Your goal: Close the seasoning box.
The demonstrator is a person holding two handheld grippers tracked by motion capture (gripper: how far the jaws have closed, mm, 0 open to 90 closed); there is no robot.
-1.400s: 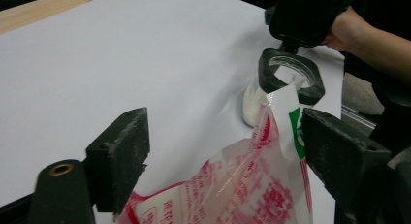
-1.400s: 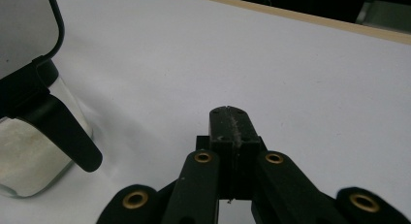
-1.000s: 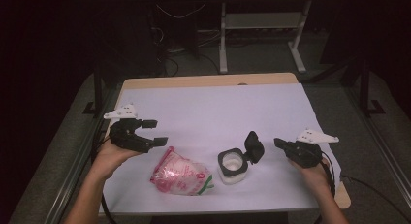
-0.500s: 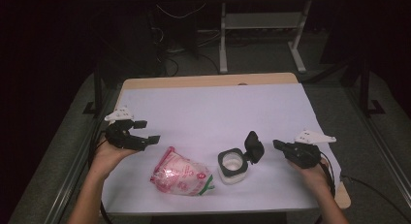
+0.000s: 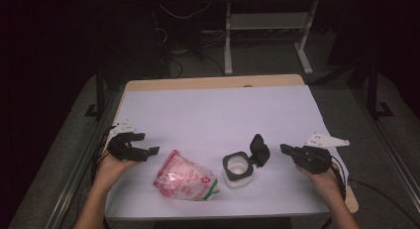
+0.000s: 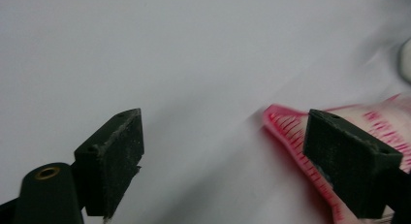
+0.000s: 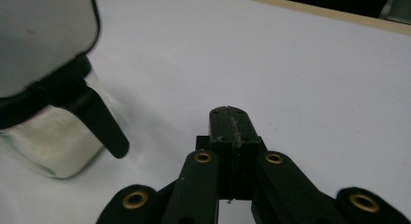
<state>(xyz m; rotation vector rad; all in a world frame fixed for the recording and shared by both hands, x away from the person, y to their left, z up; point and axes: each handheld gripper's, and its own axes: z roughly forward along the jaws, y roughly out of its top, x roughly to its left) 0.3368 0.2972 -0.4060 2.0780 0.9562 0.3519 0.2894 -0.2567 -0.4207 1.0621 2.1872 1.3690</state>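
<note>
Over at the left edge of the counter, the left tongs sit low above the white cover, jaws wide apart and nothing between them. In the left gripper view the pink-printed bag's crimped end lies just beyond the far jaw, not touching it, with bare white surface running ahead of the near jaw.

Next along, the bag lies flat near the front edge, just right of those tongs. Beside it, a small gap away, stands the clear jar, its black flip lid swung up and leaning to the right.

Then the right tongs, jaws pressed together on nothing, tip aimed at that lid from just beside it, not touching. In the right gripper view the jar looms at the left with the lid's hinge arm hanging down.

Behind all 4 things, the whole back half of the counter lies open up to the wooden far edge. The right hand sits close to the counter's right edge.
</note>
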